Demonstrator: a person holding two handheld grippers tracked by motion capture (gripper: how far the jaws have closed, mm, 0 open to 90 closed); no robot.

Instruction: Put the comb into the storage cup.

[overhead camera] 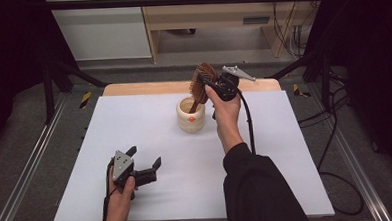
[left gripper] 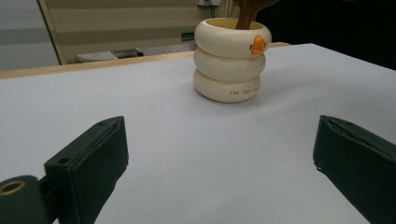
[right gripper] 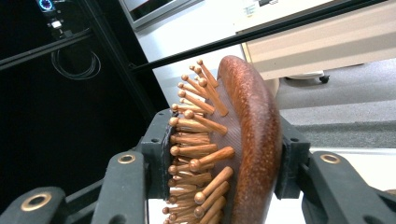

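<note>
Where the table (overhead camera: 134,118) comes nearest, left gripper (overhead camera: 145,161) resting low on the white top, jaws wide apart, nothing between them. In the left gripper view, both jaws cut off at the bottom edge, bare white surface between and ahead. Farther on, near the middle of the table, cup (overhead camera: 190,114): cream, three stacked rings, small orange mark near the rim, a line of lettering on the lowest ring too small to read. Standing in it, tilted, brush (overhead camera: 201,85), handle down inside, lower end hidden by the cup wall; in the left gripper view, head cut off at the top edge. Above the cup, right gripper (overhead camera: 203,81) clamped on the brush head, one jaw against the wooden pins, the other against the rounded back. In the right gripper view, brush (right gripper: 233,140) close and upright between the jaws, cup hidden below. Beyond the table, floor and cabinets, dim.
</note>
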